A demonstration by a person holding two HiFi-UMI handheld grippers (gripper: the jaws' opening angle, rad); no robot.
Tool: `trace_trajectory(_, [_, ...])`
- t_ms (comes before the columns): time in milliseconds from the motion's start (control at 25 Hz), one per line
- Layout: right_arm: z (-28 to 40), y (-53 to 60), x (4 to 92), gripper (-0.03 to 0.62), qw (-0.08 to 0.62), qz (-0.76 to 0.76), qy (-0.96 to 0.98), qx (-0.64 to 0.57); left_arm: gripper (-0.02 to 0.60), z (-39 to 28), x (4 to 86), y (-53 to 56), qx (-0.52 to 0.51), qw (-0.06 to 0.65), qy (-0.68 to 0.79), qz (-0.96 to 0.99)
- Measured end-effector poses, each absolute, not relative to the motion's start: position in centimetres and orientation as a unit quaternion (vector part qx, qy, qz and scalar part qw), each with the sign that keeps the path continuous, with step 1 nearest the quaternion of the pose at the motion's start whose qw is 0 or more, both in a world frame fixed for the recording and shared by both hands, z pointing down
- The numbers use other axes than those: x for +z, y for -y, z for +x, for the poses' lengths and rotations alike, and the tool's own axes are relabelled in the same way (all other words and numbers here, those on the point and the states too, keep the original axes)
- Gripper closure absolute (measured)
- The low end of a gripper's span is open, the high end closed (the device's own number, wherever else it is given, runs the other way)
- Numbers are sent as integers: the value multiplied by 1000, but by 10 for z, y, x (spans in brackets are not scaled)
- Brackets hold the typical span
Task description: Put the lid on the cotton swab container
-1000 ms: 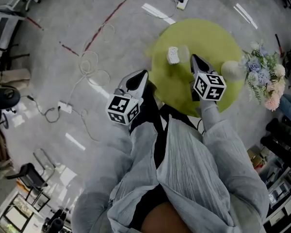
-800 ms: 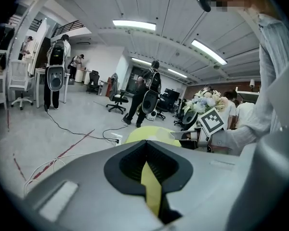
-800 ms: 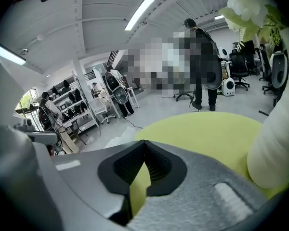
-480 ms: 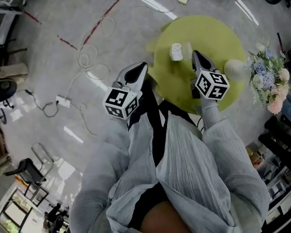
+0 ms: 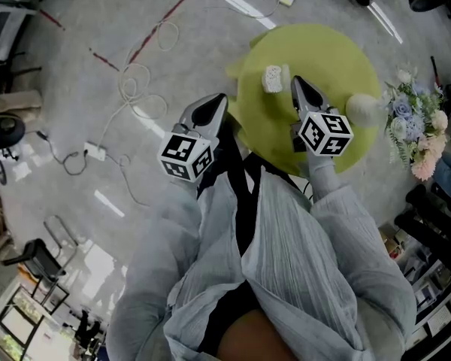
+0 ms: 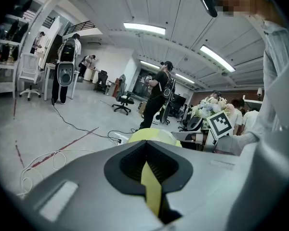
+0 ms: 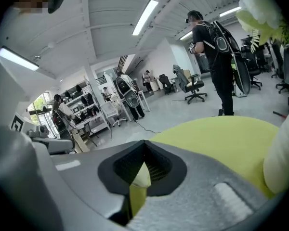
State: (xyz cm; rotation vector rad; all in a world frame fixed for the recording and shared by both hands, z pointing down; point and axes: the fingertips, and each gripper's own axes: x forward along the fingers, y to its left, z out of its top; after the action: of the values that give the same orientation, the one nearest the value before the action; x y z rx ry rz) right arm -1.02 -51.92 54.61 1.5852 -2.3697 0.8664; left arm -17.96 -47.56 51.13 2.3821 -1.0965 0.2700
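The cotton swab container (image 5: 271, 78) is a small white tub on the far left part of the round yellow-green table (image 5: 323, 59). A paler blurred piece (image 5: 285, 72) lies just to its right; I cannot tell whether it is the lid. My right gripper (image 5: 295, 82) hovers over the table just right of the container, jaws shut and holding nothing. My left gripper (image 5: 222, 98) hangs off the table's left edge, over the floor, also shut and holding nothing. Neither gripper view shows the container, only the shut jaws of the left gripper (image 6: 145, 146) and the right gripper (image 7: 144, 146).
A white rounded object (image 5: 363, 107) stands on the table's right side, with a bunch of pastel flowers (image 5: 417, 130) beyond it. Cables and a power strip (image 5: 96, 153) lie on the grey floor at left. People (image 6: 159, 93) stand further off in the room.
My right gripper has edged left, closer to the container. The left gripper has barely moved.
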Motion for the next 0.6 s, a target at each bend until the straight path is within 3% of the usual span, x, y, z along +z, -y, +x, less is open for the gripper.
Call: trace_trajectory(600, [-52, 521, 542, 592, 133, 465, 844, 233, 568, -182, 520, 472, 104, 260, 406, 870])
